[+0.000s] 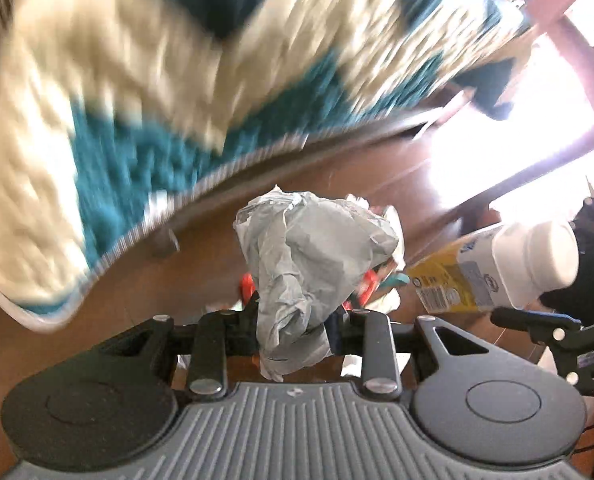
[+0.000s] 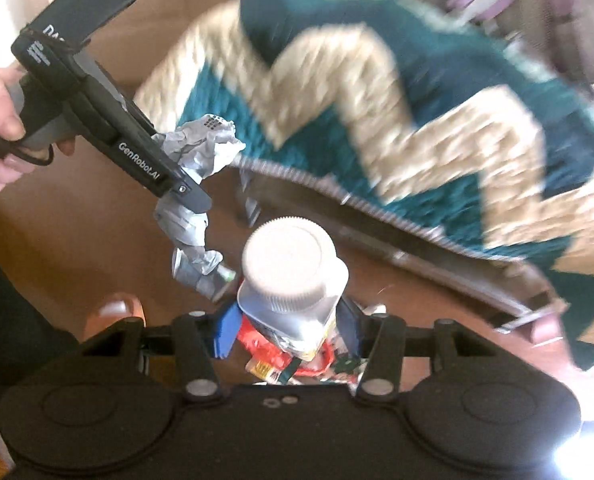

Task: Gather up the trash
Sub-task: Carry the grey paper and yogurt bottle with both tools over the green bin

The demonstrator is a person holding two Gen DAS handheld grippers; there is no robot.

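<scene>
The left gripper [image 1: 293,320] jaws pinch crumpled grey paper [image 1: 309,248], while the right gripper [image 2: 287,332] jaws clamp a white-capped bottle [image 2: 293,276].

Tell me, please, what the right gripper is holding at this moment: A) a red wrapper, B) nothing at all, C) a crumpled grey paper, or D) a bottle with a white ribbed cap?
D: in the right wrist view the bottle with the white ribbed cap sits between the right gripper's blue pads, while the crumpled grey paper is clamped in the left gripper.
</scene>
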